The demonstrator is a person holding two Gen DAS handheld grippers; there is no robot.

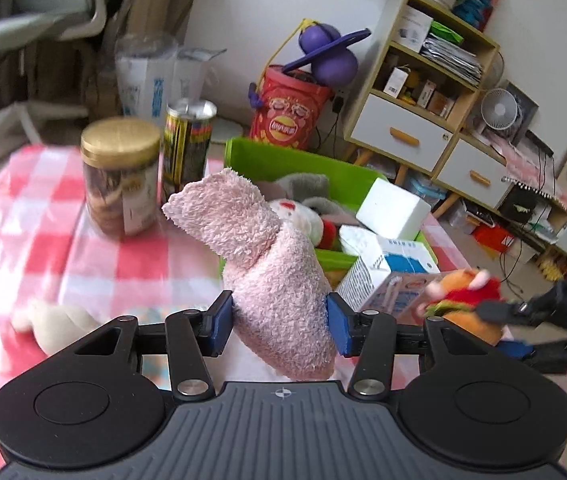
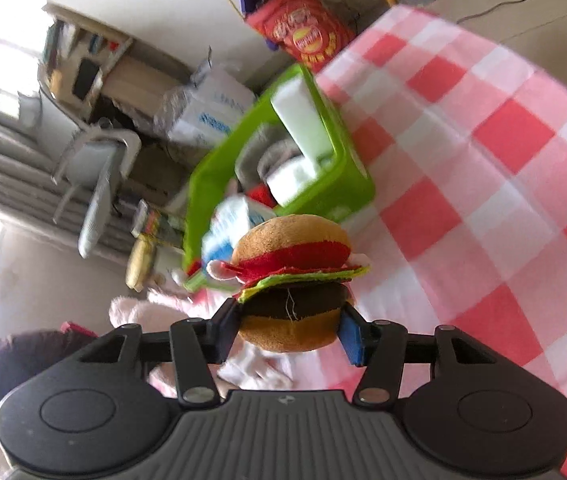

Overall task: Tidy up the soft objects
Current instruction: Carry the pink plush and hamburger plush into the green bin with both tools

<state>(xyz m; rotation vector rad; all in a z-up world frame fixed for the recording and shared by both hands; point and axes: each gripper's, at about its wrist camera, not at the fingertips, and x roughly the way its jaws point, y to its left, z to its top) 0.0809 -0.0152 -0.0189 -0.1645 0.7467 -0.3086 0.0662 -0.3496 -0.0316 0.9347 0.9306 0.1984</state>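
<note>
Pink fuzzy sock (image 1: 271, 264): terry-like pile, pale pink, folded over on itself so its upper end flops to the left; lower part pinched between the blue pads of the left gripper (image 1: 279, 324), jaws closed partway against the fabric, held up above the red-and-white checked tablecloth (image 1: 43, 220). Behind it, green bin (image 1: 283, 160) on the table, holding a white foam block (image 1: 393, 208), grey and white plush pieces and something red. A milk carton (image 1: 387, 276) stands just in front of the bin. Plush hamburger (image 2: 293, 284): tan bun halves, red layer, green and yellow felt edges, dark brown patty with a loose thread; clamped at the lower bun and patty between the pads of the right gripper (image 2: 289, 330), jaws narrowed onto it, held above the cloth near the bin's corner. Gold-lidded jar (image 1: 119, 176) and a yellow-black can (image 1: 187, 140) stand left of the bin. Cream plush item (image 1: 55, 320) lies on the cloth at lower left, blurred.
</note>
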